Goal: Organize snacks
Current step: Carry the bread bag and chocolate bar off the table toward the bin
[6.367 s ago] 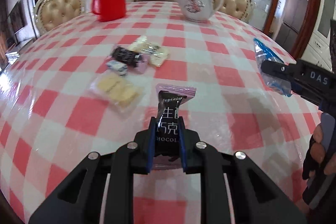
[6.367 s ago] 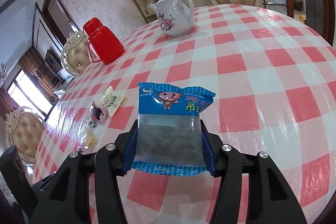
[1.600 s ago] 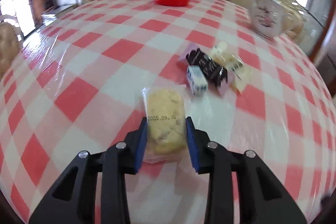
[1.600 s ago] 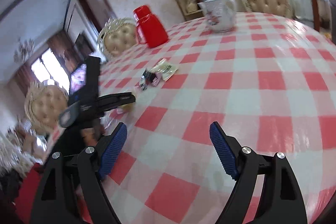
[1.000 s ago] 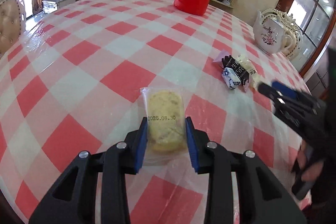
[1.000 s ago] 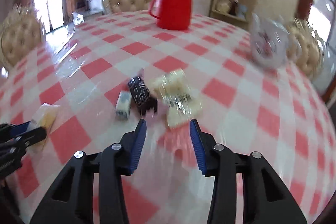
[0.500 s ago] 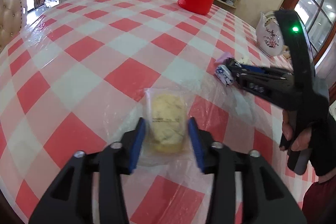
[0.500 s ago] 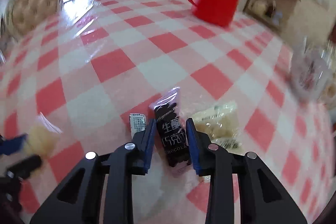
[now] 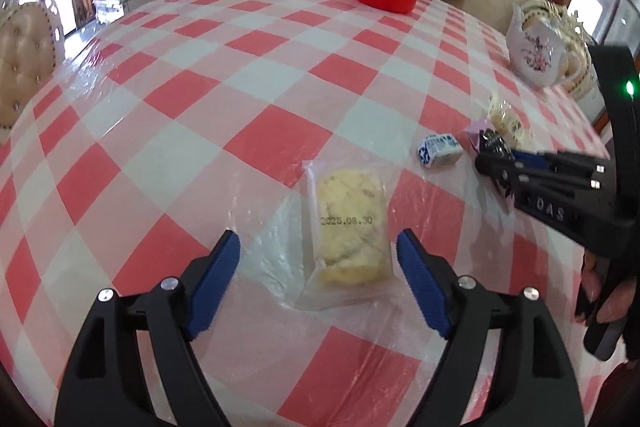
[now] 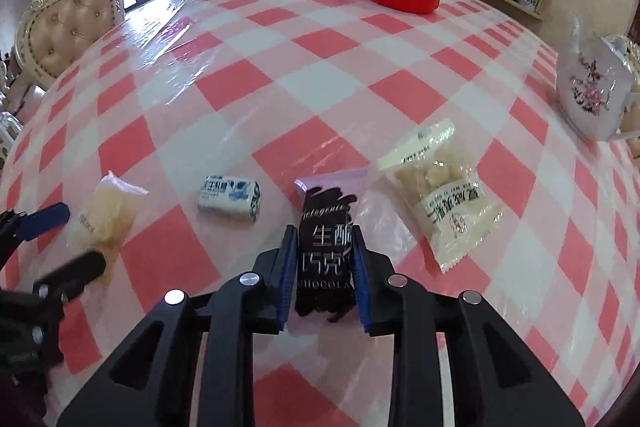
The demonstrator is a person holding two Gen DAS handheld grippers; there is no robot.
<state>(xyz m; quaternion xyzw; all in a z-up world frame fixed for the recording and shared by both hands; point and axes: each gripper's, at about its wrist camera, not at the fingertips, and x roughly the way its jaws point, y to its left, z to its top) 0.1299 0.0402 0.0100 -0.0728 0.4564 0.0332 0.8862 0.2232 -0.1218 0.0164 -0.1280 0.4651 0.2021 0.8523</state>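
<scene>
Left gripper [image 9: 318,259]: jaws just opening, now wide apart; the clear-wrapped cookie packet [image 9: 350,227] lies flat on the checked tablecloth [image 9: 200,99] between them, untouched.

Right gripper [image 10: 325,267]: pads clamped on the dark chocolate bar [image 10: 326,259], resting on the cloth. Only the right wrist view shows this grip and the bar's lettering; beside it are the small white-blue candy [image 10: 229,197] and the white cracker bag [image 10: 442,193].

Left wrist view alone reads the cookie's date stamp.
</scene>
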